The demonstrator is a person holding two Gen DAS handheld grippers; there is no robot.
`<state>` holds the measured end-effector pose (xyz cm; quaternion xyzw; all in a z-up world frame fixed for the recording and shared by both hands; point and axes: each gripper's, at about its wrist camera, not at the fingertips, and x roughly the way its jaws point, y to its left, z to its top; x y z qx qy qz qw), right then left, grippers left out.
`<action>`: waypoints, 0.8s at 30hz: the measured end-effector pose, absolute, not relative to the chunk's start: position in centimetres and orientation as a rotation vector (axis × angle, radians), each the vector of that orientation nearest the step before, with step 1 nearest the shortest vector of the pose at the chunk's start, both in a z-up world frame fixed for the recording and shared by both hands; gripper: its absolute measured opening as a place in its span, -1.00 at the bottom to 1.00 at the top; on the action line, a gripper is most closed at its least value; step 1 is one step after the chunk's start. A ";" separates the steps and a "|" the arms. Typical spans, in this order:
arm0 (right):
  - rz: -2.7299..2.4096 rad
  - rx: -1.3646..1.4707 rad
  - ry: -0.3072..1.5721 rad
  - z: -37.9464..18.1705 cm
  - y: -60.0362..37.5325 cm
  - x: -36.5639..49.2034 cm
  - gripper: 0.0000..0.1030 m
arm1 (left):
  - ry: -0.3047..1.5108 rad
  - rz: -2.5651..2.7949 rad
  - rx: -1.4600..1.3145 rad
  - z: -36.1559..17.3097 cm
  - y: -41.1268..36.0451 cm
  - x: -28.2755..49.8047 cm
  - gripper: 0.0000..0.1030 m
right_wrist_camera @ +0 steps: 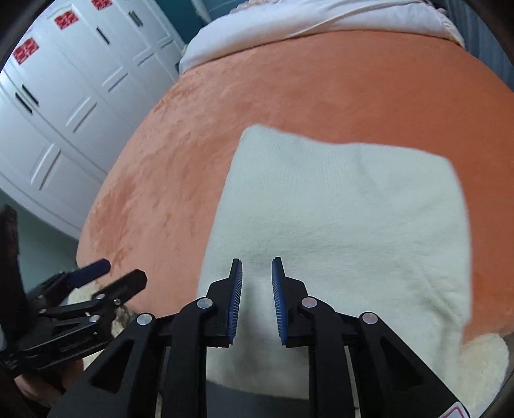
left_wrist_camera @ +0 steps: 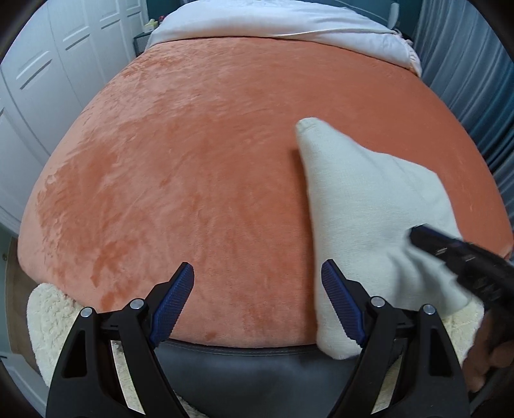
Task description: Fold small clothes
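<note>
At the bottom of my left view, my left gripper (left_wrist_camera: 258,300) stands wide apart with nothing between its pads, over the orange bedspread (left_wrist_camera: 192,160). My right gripper (right_wrist_camera: 257,300) has its jaws narrowly apart, hovering over the cream knit garment (right_wrist_camera: 337,209); I cannot tell whether they pinch any fabric. The garment lies lower right on the bedspread. A white blanket (left_wrist_camera: 273,22) crosses the top.

1. The left gripper (left_wrist_camera: 258,297) is being held pointing steeply downward, its jaws standing wide apart with nothing between them.
2. The right gripper (right_wrist_camera: 257,300) is being angled downward, its blue pads (right_wrist_camera: 279,302) drawn near together, a narrow gap showing.
</note>
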<state>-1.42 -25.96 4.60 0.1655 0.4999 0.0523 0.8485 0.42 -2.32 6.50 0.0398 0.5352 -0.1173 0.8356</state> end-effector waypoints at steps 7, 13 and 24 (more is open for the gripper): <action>-0.164 0.330 1.201 -2.9 -34.3 -5.7 -0.94 | 1.160 -0.367 0.138 5.4 -7.2 -0.6 0.54; -0.142 0.497 1.110 1.1 -36.5 -6.5 -0.78 | 1.173 -0.442 0.115 5.8 -10.4 -0.8 0.66; -0.106 0.630 1.032 1.8 -38.3 -8.6 -0.60 | 1.233 -0.379 0.034 4.8 -10.3 0.5 0.71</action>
